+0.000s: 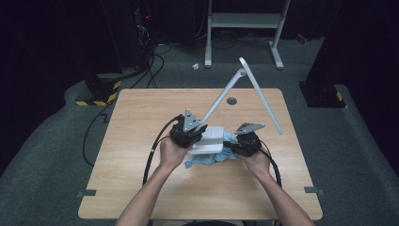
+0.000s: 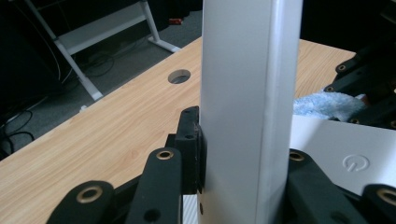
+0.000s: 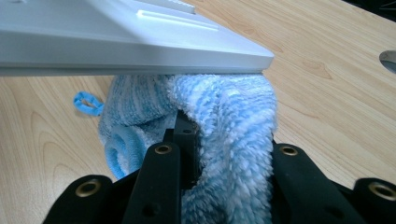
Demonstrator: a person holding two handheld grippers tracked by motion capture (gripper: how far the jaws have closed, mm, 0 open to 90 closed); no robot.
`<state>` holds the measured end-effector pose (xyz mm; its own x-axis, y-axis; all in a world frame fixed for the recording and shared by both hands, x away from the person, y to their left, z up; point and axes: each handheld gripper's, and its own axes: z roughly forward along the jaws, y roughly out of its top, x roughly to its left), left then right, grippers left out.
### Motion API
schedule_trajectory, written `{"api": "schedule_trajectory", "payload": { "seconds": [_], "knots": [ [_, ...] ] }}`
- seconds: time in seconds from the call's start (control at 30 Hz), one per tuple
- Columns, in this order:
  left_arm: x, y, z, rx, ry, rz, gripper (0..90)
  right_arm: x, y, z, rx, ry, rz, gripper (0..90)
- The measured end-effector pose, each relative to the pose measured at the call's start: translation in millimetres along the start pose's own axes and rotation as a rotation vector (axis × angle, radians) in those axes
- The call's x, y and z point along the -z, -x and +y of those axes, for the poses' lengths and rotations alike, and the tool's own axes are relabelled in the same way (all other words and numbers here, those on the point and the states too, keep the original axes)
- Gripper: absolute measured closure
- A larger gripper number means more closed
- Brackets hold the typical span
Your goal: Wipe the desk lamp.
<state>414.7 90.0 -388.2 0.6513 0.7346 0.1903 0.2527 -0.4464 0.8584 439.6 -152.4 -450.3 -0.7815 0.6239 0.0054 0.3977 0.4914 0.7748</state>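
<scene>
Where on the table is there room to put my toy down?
Bare wood lies along the table's left side, beside the left gripper, and on the near strip by the person's forearms. The far edge around the round hole is mostly free. The middle is crowded: lamp, blue cloth, right gripper.

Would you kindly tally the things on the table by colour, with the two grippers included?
White: 1, the desk lamp, its arm clamped in the left gripper.
Blue: 1, the cloth under the lamp's base, pinched by the right gripper.
Black: 2, the two grippers.
Total: 4
</scene>
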Motion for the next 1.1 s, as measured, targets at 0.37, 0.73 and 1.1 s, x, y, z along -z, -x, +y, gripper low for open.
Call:
{"api": "schedule_trajectory", "payload": {
  "seconds": [0.37, 0.73, 1.1],
  "knots": [
    [-13.5, -11.7, -5.4, 0.009, -0.045, 0.073, 72.3, 16.3, -44.7, 10.8, 0.138, 0.049, 0.085, 72.2],
    [-13.4, -12.3, -9.4, 0.069, -0.038, 0.066, 72.0, -13.6, -59.2, 17.7, 0.125, 0.066, 0.136, 72.3],
    [-1.9, -10.0, -5.4, 0.047, -0.02, 0.054, 72.0, -9.2, -11.0, -0.1, -0.037, 0.071, -0.005, 72.1]
  ]
}}
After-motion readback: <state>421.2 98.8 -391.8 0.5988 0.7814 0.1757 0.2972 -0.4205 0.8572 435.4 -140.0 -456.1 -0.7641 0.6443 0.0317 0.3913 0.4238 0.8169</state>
